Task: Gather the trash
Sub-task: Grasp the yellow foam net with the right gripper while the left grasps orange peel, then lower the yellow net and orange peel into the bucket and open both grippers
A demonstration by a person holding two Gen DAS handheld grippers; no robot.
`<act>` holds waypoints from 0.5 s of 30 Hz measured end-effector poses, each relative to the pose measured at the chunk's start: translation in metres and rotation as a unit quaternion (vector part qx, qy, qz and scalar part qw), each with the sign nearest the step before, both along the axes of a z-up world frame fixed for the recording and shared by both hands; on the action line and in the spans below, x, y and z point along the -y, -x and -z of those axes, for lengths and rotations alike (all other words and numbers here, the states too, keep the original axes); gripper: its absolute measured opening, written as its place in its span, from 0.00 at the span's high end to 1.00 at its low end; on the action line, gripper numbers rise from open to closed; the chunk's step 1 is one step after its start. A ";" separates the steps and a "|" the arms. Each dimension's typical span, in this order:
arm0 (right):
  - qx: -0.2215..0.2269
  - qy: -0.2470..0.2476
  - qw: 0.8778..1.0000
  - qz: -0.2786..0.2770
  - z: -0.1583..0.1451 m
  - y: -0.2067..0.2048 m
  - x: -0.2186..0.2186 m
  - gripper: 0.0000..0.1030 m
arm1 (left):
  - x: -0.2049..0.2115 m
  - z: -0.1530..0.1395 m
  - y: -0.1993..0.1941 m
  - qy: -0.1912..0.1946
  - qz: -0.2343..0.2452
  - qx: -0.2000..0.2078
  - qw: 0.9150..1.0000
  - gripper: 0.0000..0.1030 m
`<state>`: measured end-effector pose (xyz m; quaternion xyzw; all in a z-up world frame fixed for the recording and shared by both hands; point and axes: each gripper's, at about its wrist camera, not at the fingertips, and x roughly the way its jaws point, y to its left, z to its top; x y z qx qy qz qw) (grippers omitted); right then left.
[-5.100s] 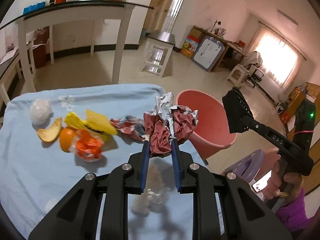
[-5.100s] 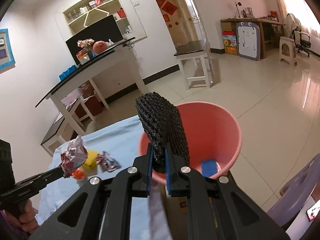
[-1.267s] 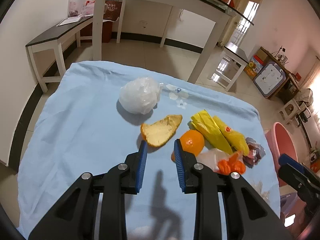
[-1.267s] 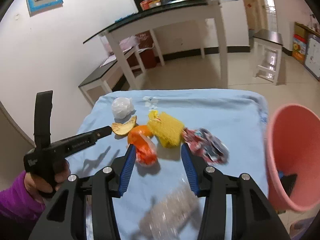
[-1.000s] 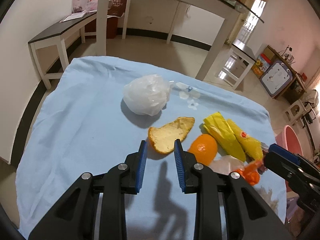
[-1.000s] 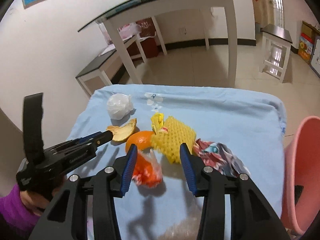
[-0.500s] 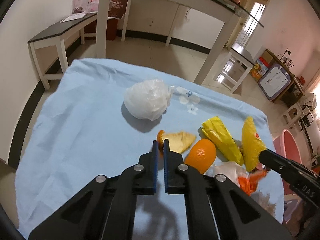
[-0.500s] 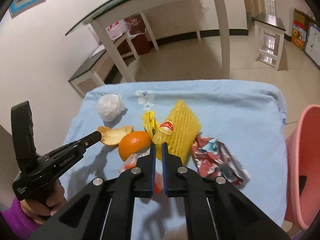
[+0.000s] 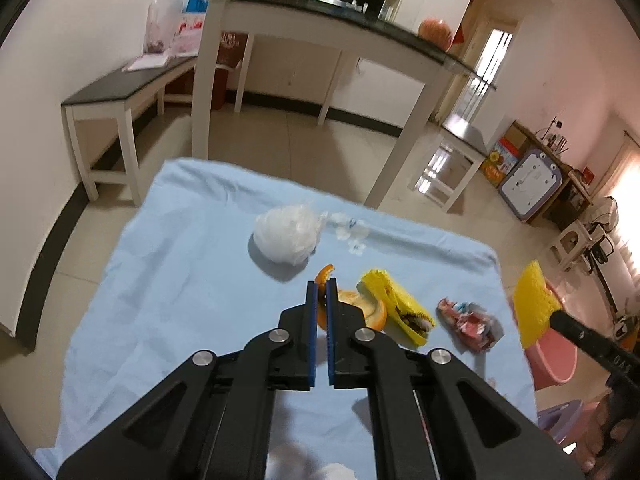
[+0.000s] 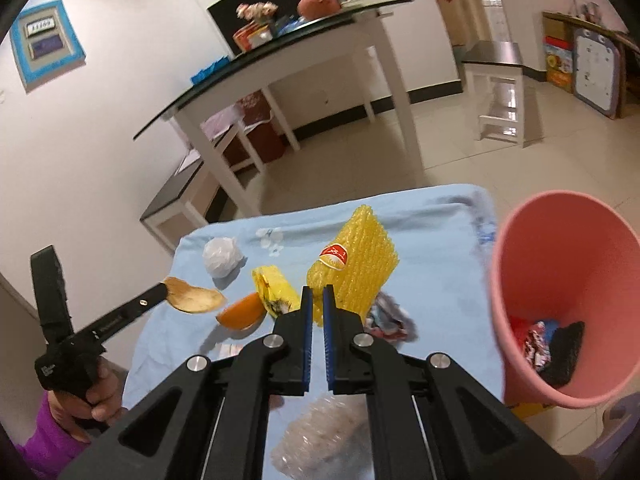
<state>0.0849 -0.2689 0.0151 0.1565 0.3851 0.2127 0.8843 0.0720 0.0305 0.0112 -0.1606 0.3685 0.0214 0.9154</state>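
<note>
Your left gripper (image 9: 321, 286) jaws pinching a curled orange peel (image 10: 192, 300) above the blue-clothed tabletop (image 9: 168, 280), your right gripper (image 10: 316, 292) jaws clamping a yellow foam fruit net (image 10: 356, 264), pink plastic bin (image 10: 560, 264) just beside the tabletop.

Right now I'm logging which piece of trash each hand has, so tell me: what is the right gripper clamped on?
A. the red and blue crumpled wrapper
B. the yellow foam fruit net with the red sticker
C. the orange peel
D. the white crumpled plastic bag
B: the right gripper is shut on the yellow foam fruit net, lifted above the blue cloth, while the left gripper pinches the orange peel.
</note>
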 end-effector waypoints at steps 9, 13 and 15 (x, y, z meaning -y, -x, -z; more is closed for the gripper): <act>0.008 -0.019 0.998 0.052 0.000 0.019 0.054 0.96 | 0.031 -0.040 0.003 0.008 0.042 0.036 0.998 0.97; 0.010 -0.024 0.996 0.081 0.004 0.026 0.081 0.96 | 0.068 -0.049 -0.006 0.019 0.088 0.039 0.995 0.97; 0.009 -0.023 0.995 0.094 0.007 0.029 0.093 0.96 | 0.090 -0.053 -0.011 0.019 0.111 0.043 0.993 0.97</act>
